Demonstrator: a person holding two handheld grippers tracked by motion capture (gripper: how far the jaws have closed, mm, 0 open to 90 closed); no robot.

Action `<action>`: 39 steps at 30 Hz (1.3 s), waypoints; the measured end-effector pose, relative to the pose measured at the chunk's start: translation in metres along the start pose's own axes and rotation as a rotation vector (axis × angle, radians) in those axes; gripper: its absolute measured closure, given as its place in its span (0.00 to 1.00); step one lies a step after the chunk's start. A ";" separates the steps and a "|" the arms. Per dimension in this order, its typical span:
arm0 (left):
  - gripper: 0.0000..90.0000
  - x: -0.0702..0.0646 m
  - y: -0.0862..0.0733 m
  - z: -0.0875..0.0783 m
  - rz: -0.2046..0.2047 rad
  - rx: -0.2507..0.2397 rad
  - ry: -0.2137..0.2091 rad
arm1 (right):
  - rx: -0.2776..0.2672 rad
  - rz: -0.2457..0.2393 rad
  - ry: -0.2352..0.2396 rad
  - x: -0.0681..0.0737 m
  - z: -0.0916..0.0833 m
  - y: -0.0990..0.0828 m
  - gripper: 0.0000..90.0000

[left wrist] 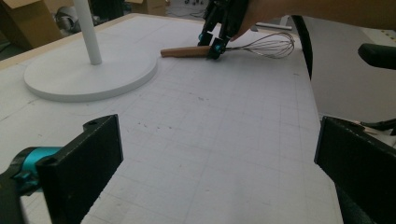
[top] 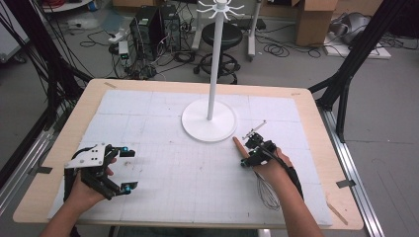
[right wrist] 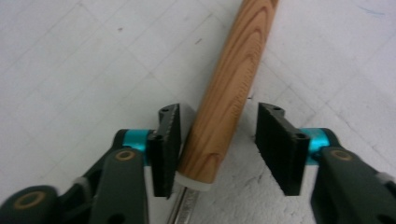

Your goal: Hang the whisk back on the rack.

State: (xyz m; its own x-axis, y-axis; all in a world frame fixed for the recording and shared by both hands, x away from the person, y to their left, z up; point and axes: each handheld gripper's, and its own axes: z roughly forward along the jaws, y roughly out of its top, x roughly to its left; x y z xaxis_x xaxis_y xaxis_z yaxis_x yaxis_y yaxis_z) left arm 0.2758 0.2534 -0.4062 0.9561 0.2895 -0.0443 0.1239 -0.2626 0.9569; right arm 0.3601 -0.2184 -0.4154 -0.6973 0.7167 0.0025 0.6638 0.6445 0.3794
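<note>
A whisk lies flat on the white mat, its wooden handle (top: 238, 145) pointing toward the stand and its wire loops (top: 267, 192) toward the person. My right gripper (top: 247, 154) straddles the handle near the wire end. In the right gripper view the handle (right wrist: 229, 93) runs between the two pads; the left pad (right wrist: 168, 144) is almost against it and the right pad (right wrist: 278, 144) stands clear, so the gripper (right wrist: 219, 144) is open. My left gripper (top: 129, 169) rests at the mat's left, open, nothing between its fingers (left wrist: 84, 158). The left gripper view shows the whisk (left wrist: 268, 44) across the mat.
A white stand with a round base (top: 208, 121) and a tall pole (top: 215, 64) with hooks on top sits at the mat's back centre, just beyond the handle tip. The wooden table edge (top: 321, 148) borders the mat. Stool, computers and cables lie on the floor behind.
</note>
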 end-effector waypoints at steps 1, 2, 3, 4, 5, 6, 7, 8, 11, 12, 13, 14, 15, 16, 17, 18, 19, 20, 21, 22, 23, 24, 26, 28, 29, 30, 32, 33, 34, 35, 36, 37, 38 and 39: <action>0.02 0.000 0.000 0.000 -0.001 -0.001 0.000 | 0.004 -0.003 -0.004 0.001 0.000 0.000 0.64; 0.02 0.000 0.000 0.000 0.002 0.002 -0.001 | 0.007 0.004 -0.007 0.002 0.000 0.001 0.65; 0.02 0.000 0.000 0.000 0.002 0.002 -0.001 | 0.007 0.004 -0.007 0.002 0.000 0.001 0.65; 0.02 0.000 0.000 0.000 0.001 0.001 -0.002 | 0.012 0.014 -0.005 0.002 -0.001 0.001 0.66; 0.02 0.000 0.000 0.000 0.001 0.001 -0.002 | 0.012 0.014 -0.005 0.002 -0.001 0.001 0.66; 0.02 0.000 0.000 0.001 0.000 -0.001 -0.001 | 0.013 0.028 0.002 0.002 -0.001 0.001 0.68; 0.02 -0.001 0.000 0.000 0.001 -0.001 -0.001 | 0.015 0.029 0.003 0.001 -0.001 0.001 0.71; 0.02 -0.001 0.000 0.000 0.002 -0.001 0.000 | 0.015 0.029 0.003 0.001 -0.001 0.001 0.71; 0.02 -0.001 0.000 0.000 0.001 0.001 -0.001 | 0.018 0.004 -0.001 0.001 -0.002 0.000 0.79; 0.02 -0.001 0.000 0.000 0.002 0.002 -0.001 | 0.021 0.001 -0.003 0.002 -0.002 0.000 0.79; 0.02 -0.001 0.000 0.000 0.002 0.002 -0.001 | 0.021 0.001 -0.003 0.002 -0.002 0.000 0.79; 0.02 -0.001 0.000 0.000 0.002 0.002 -0.001 | 0.019 0.001 -0.003 0.002 -0.002 0.001 0.79; 0.02 -0.001 0.000 0.000 0.002 0.002 0.000 | 0.017 0.001 -0.004 0.002 -0.002 0.000 0.79; 0.02 -0.001 0.000 0.000 0.002 0.002 0.000 | 0.017 0.001 -0.004 0.002 -0.002 0.000 0.79; 0.02 -0.001 0.000 0.000 0.002 0.002 -0.001 | 0.022 0.000 -0.005 0.002 -0.002 0.001 0.79; 0.02 -0.001 0.000 0.000 0.003 0.002 -0.001 | 0.024 -0.003 -0.005 0.003 -0.002 0.001 0.79; 0.02 -0.001 0.000 0.000 0.003 0.002 -0.001 | 0.027 -0.009 -0.002 0.003 -0.003 0.001 0.79; 0.02 -0.001 0.000 0.000 0.002 0.002 -0.001 | 0.027 -0.009 -0.002 0.003 -0.003 0.001 0.79; 0.02 -0.001 0.000 0.000 0.003 0.002 -0.001 | 0.026 -0.008 -0.003 0.003 -0.003 0.001 0.79; 0.02 -0.001 0.000 0.000 0.003 0.002 -0.001 | 0.021 -0.013 0.004 0.002 -0.003 0.000 0.79; 0.02 -0.001 0.000 0.000 0.003 0.002 -0.001 | 0.018 -0.011 0.005 0.003 -0.004 0.000 0.79; 0.02 -0.001 0.000 0.000 0.003 0.002 -0.001 | 0.018 -0.011 0.005 0.003 -0.004 0.000 0.79; 0.02 -0.001 0.000 0.000 0.002 0.001 0.001 | -0.031 -0.011 0.023 0.001 -0.011 -0.001 0.79; 0.02 0.000 0.000 0.000 0.002 0.001 0.000 | -0.062 -0.008 0.044 0.000 -0.018 0.000 0.79; 0.02 0.000 0.000 0.000 0.002 0.001 0.000 | -0.062 -0.008 0.044 0.000 -0.018 0.000 0.79; 0.02 -0.001 0.000 0.000 0.002 0.001 0.001 | -0.102 -0.012 0.064 -0.001 -0.026 0.000 0.79; 0.02 0.000 0.000 0.000 0.003 0.002 0.001 | -0.119 -0.012 0.068 0.000 -0.031 0.001 0.79; 0.02 0.000 0.000 0.000 0.003 0.003 0.001 | -0.138 -0.011 0.071 0.001 -0.035 0.002 0.79; 0.02 0.000 0.000 0.000 0.002 0.002 0.001 | -0.157 -0.022 0.072 0.000 -0.040 0.004 0.79; 0.02 0.000 0.000 0.000 0.003 0.003 0.002 | -0.177 -0.028 0.071 0.003 -0.049 0.007 0.79; 0.02 0.000 0.000 0.000 0.002 0.001 0.004 | -0.195 -0.032 0.070 0.003 -0.053 0.009 0.79; 0.02 0.000 0.000 0.000 0.002 0.001 0.004 | -0.215 -0.034 0.082 0.003 -0.058 0.010 0.79; 0.02 -0.001 0.000 0.000 0.004 0.002 0.004 | -0.234 -0.030 0.096 0.003 -0.062 0.011 0.79; 0.02 -0.001 0.001 0.000 0.004 0.002 0.004 | -0.254 -0.029 0.101 0.003 -0.066 0.012 0.79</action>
State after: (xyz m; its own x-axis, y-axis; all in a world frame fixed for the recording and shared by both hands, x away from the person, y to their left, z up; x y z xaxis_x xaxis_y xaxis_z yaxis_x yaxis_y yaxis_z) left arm 0.2754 0.2531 -0.4057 0.9557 0.2916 -0.0392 0.1201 -0.2653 0.9567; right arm 0.3484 -0.2258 -0.3497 -0.7473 0.6602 0.0759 0.5627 0.5679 0.6007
